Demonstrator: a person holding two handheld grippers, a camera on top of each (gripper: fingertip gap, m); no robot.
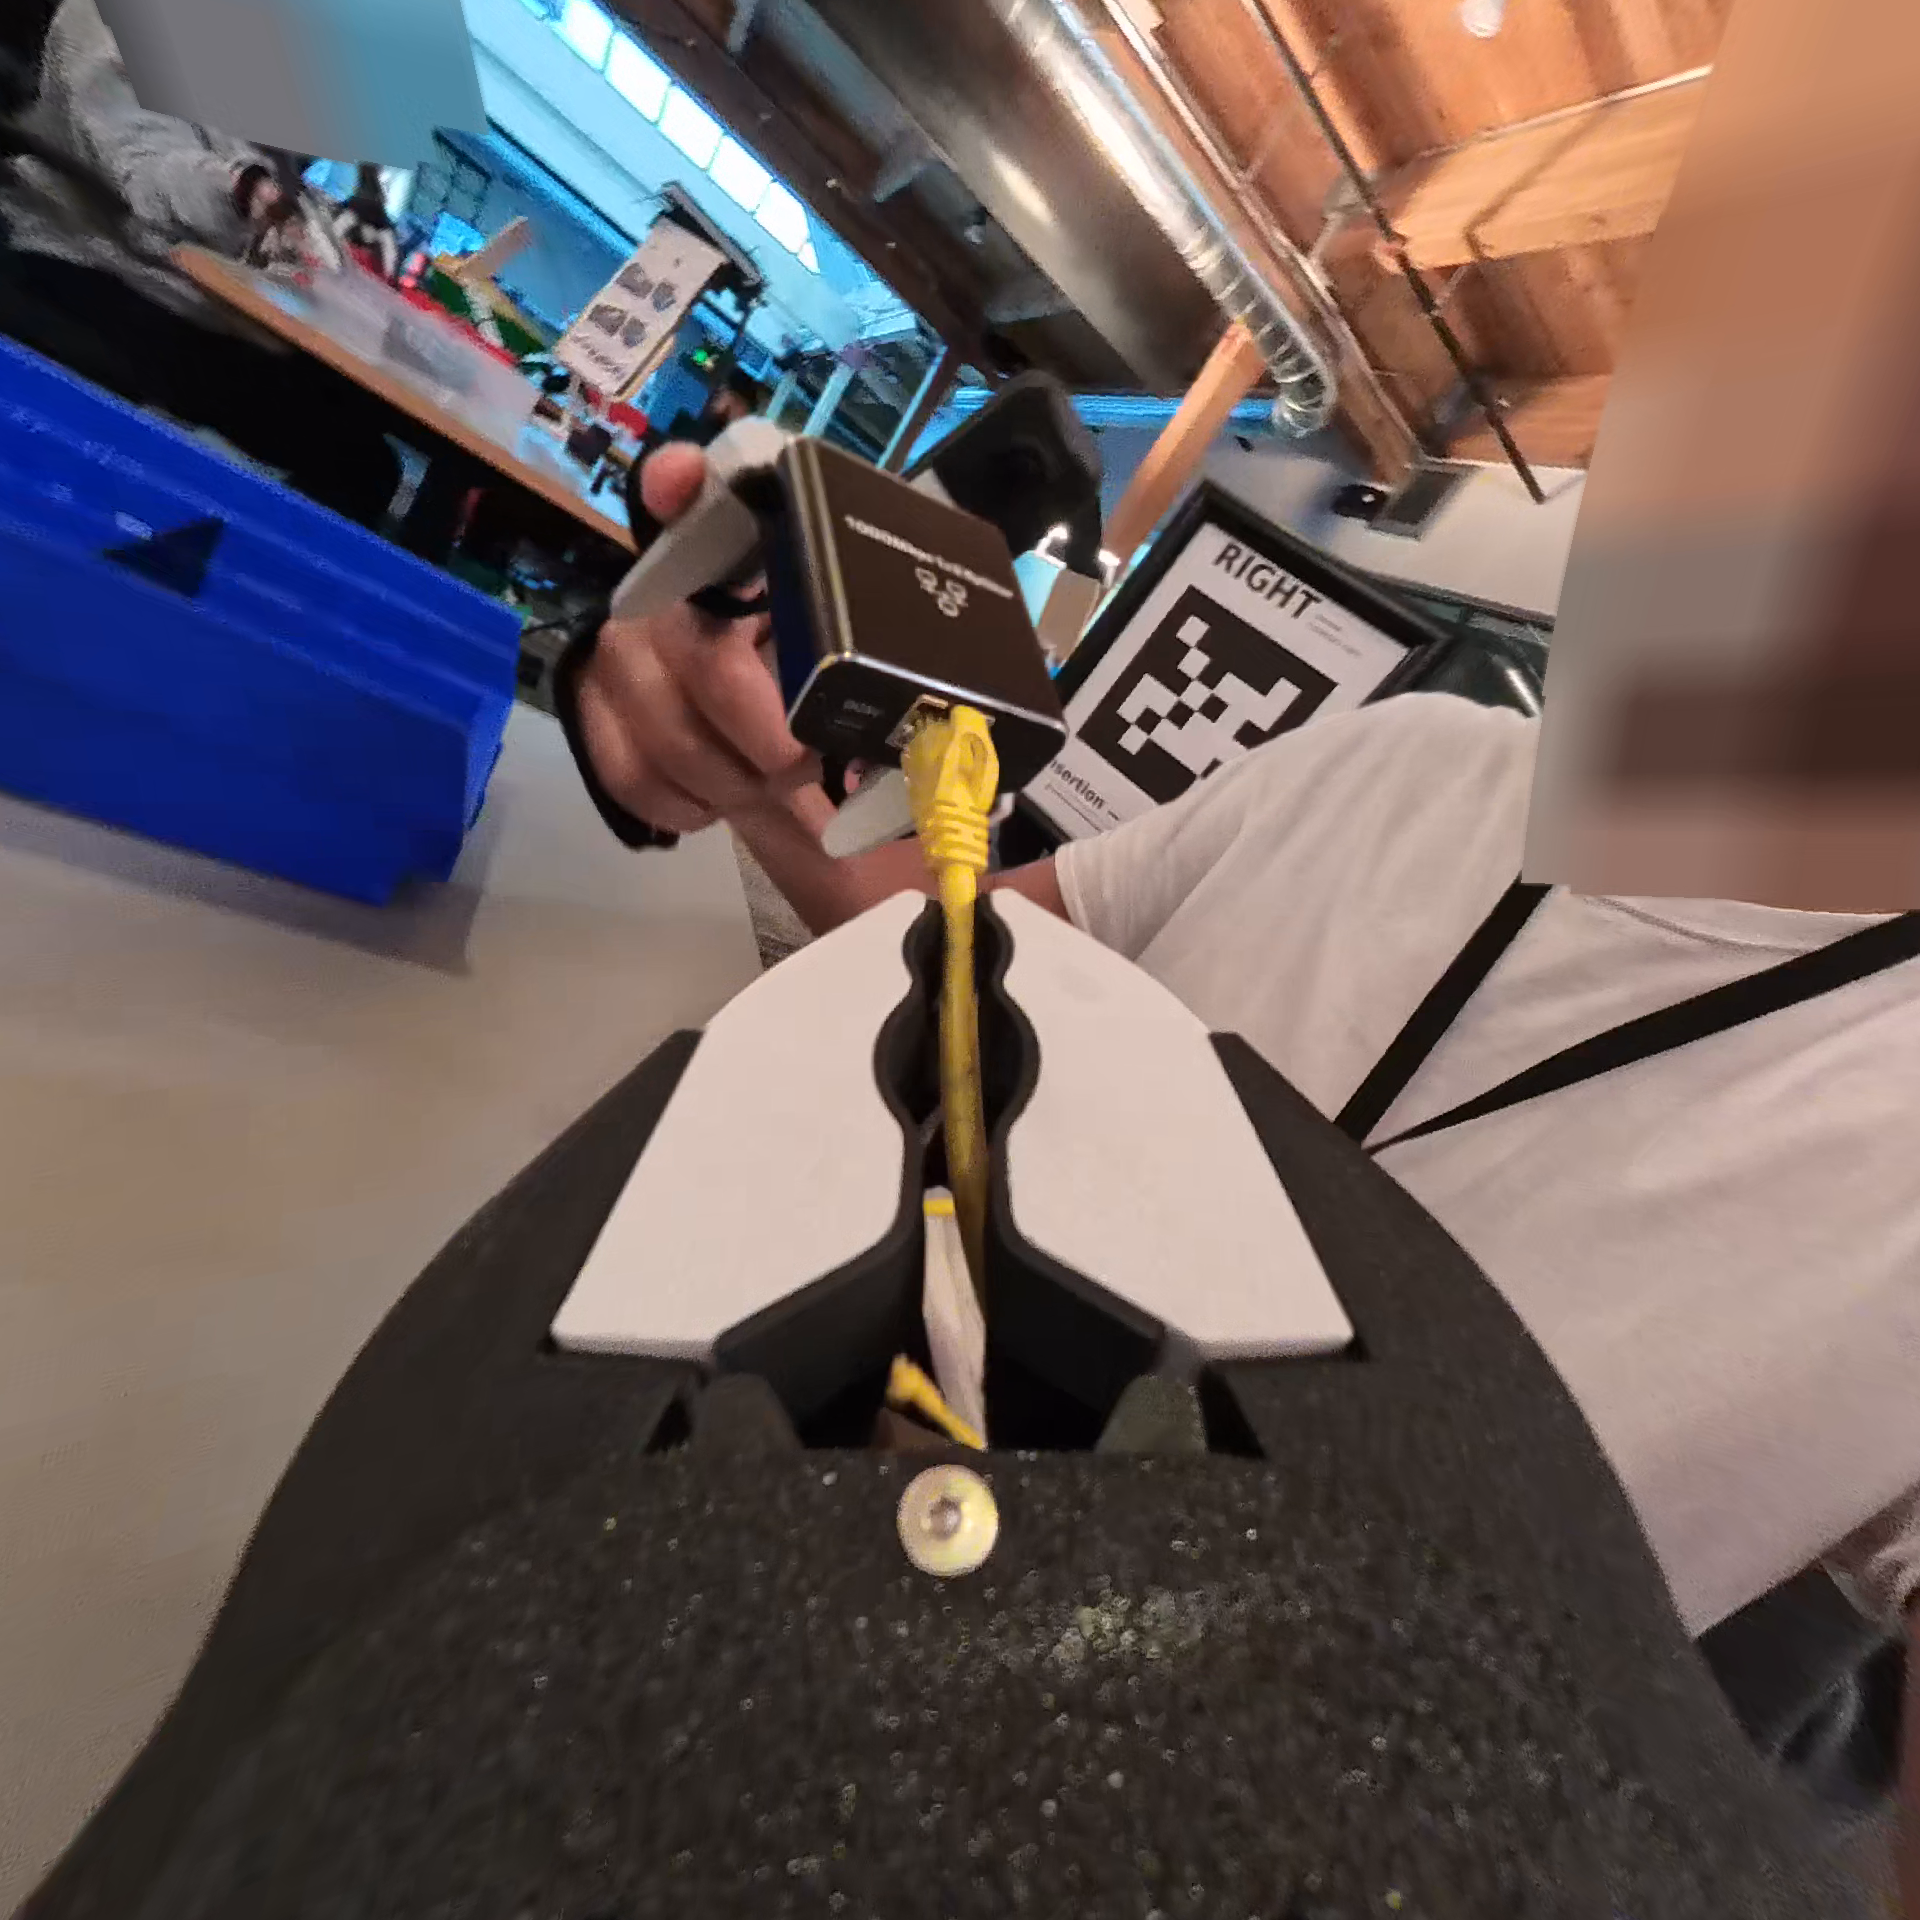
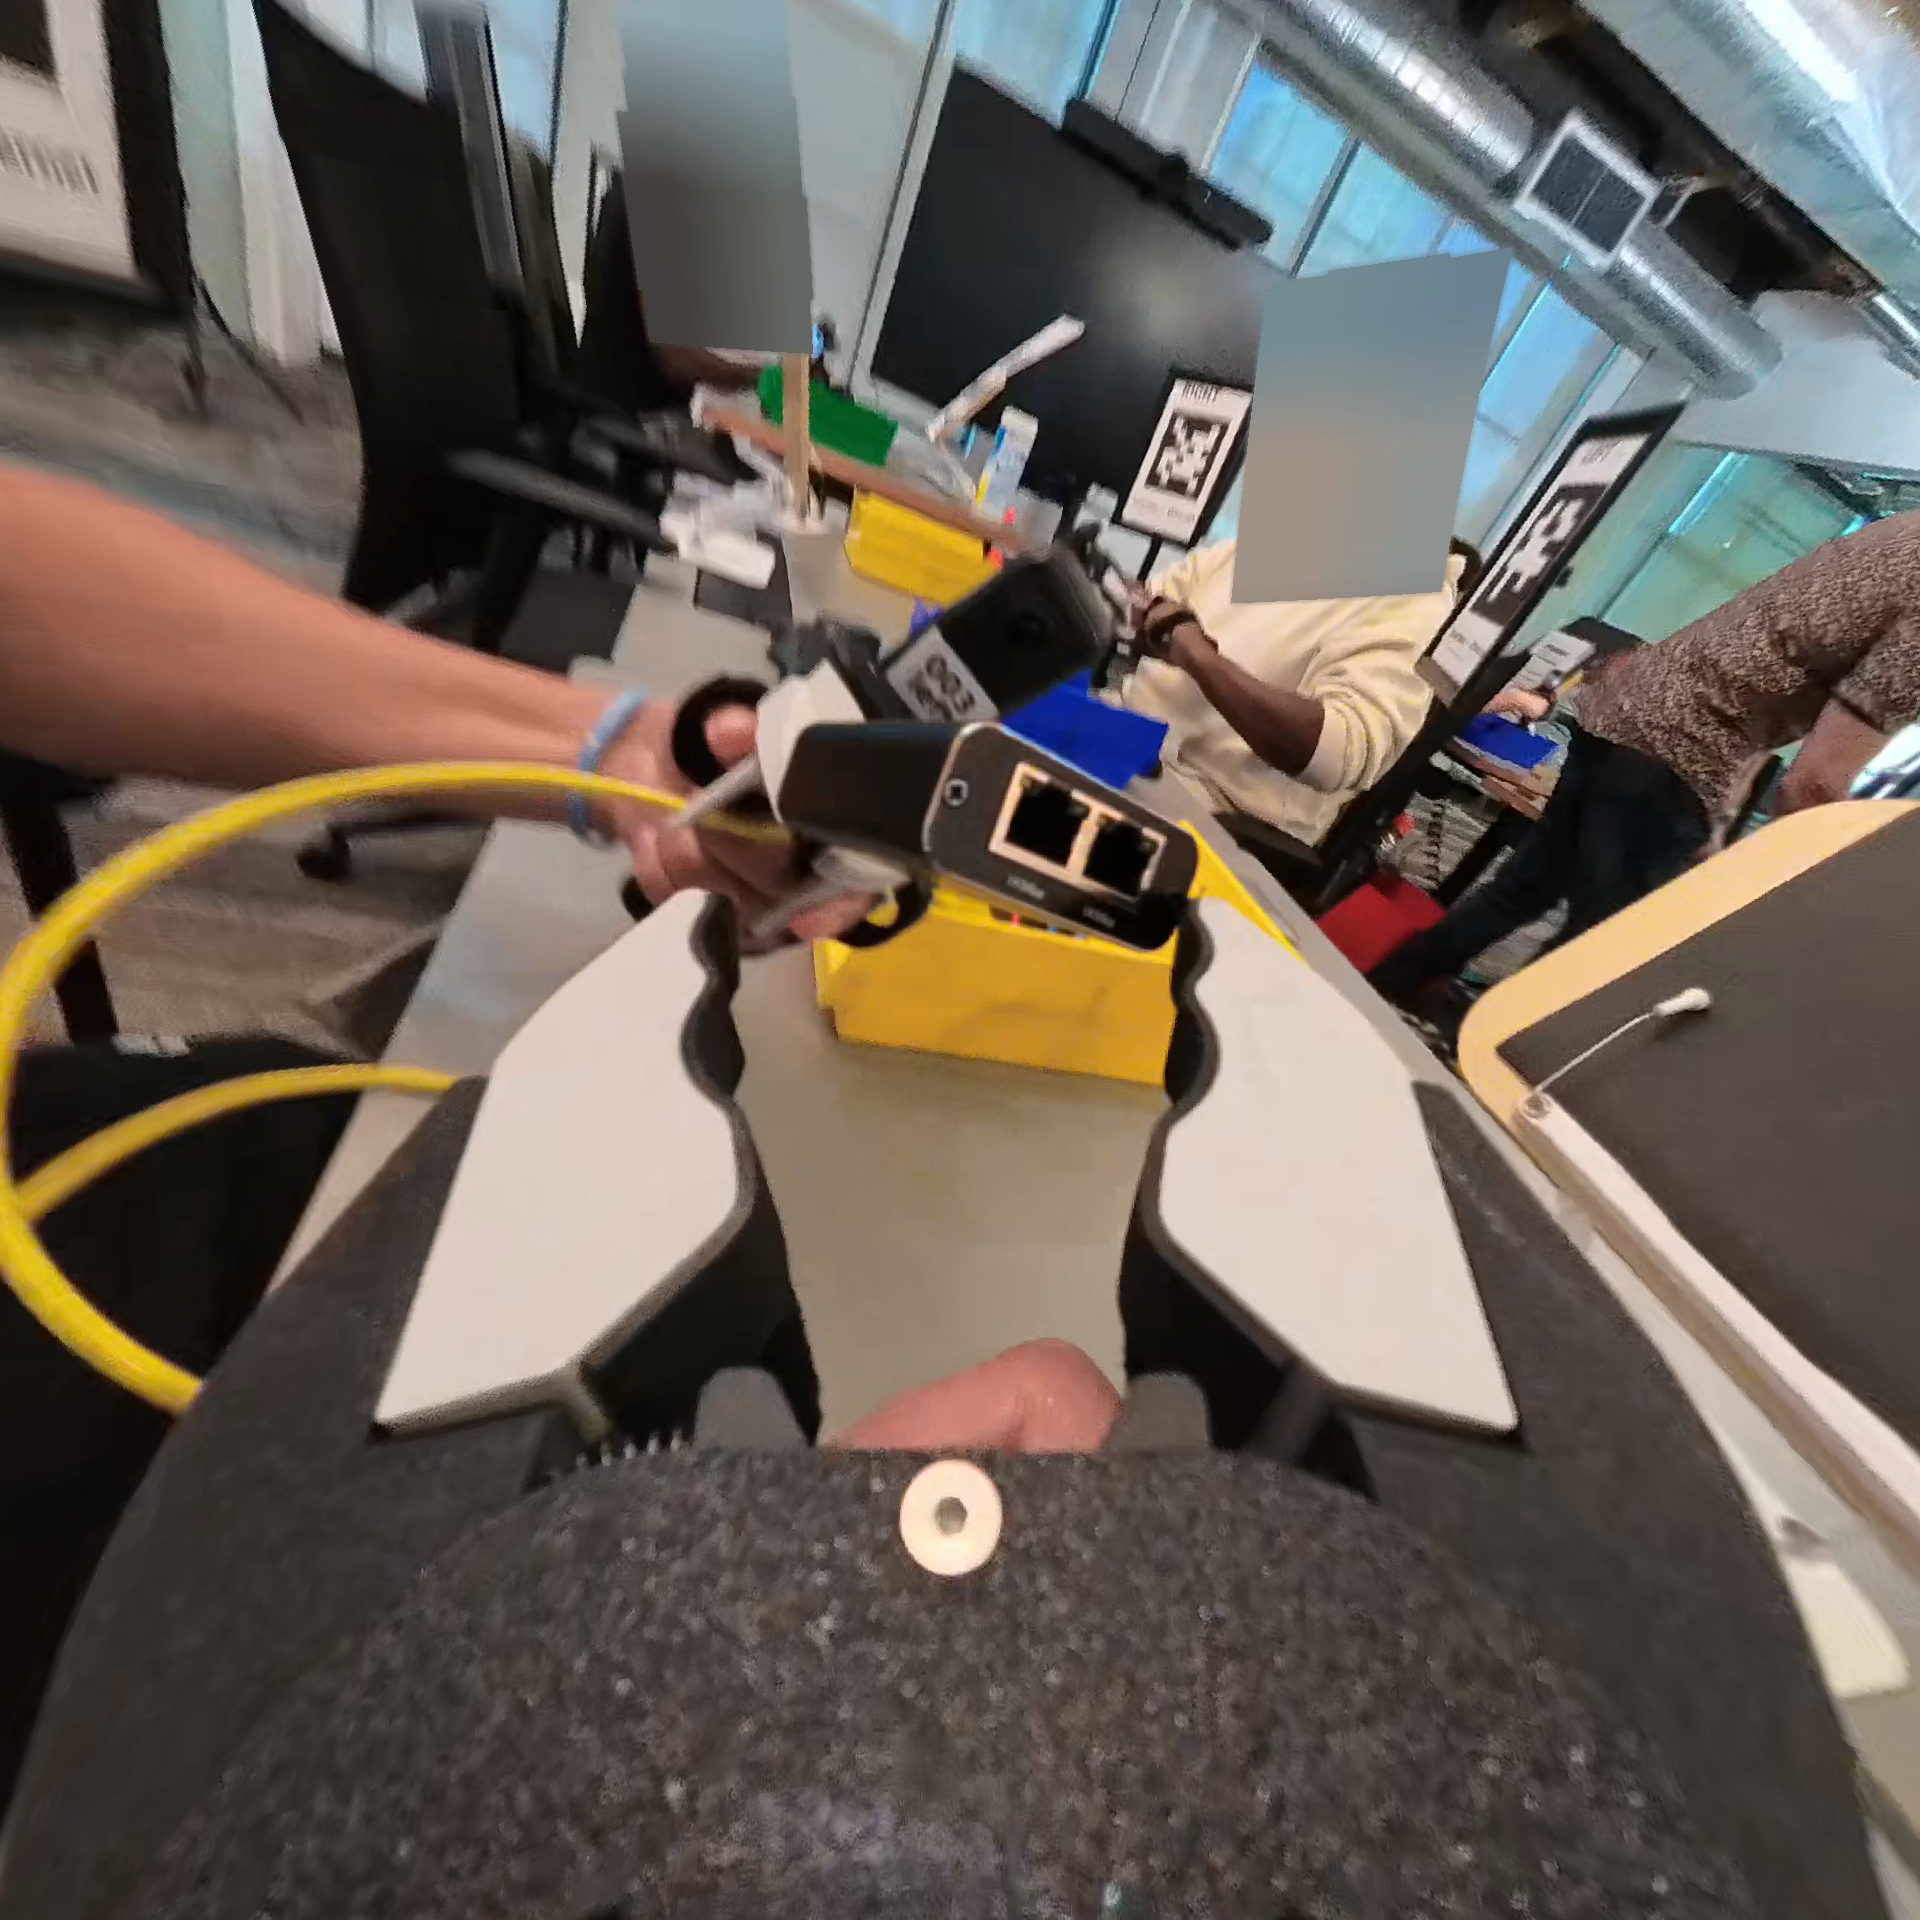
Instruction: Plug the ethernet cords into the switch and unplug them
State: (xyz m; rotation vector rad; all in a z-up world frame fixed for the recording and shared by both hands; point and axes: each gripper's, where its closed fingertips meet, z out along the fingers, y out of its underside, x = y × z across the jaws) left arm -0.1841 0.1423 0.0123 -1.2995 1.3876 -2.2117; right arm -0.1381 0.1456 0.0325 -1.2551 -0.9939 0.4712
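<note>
Both wide-angle pictures are bright and evenly lit, with cool daylight entering from a band of blown-out windows (image 1: 675, 114) toward 11 o'clock in the left wrist view and from tall glass panes (image 2: 1382, 218) toward 1 o'clock in the right wrist view. Straight lines bow strongly toward the edges, and the background rooms are smeared with motion blur, worst at 9 to 11 o'clock. A soft shadow lies under the blue plastic bin (image 1: 229, 665), and glare streaks the silver ceiling duct (image 1: 1122, 208).
</note>
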